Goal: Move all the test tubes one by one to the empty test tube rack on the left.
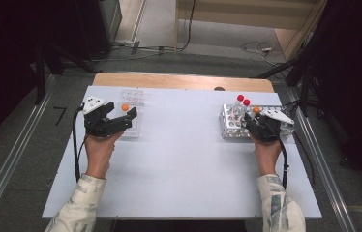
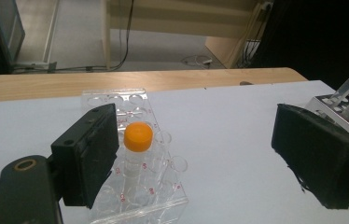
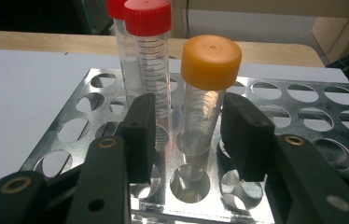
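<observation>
A: Starting at the left, the left gripper [image 1: 121, 115] sits low over the white desk [image 1: 184, 159] with its fingers [image 2: 88, 158] spread wide apart, clamped on nothing.

B: Right, and a clear plastic rack [image 2: 140, 186] lies just beside the near finger, with one orange-capped tube [image 2: 137, 147] standing upright in it. That tube is in the gap close to that finger, touching neither pad.

A: Moving across the bare middle of the desk, we reach the right gripper [image 3: 191, 135] at the metal rack [image 3: 303, 107].

B: Its fingers [image 3: 245, 135] stand on either side of a second orange-capped tube [image 3: 205, 93], upright in a hole of that rack. There's a sliver of gap on each side, so they are not pressing on it.

A: And behind the finger on the left of the right gripper view, two red-capped tubes [image 3: 147, 42] stand upright, just beyond the fingertips.
</observation>
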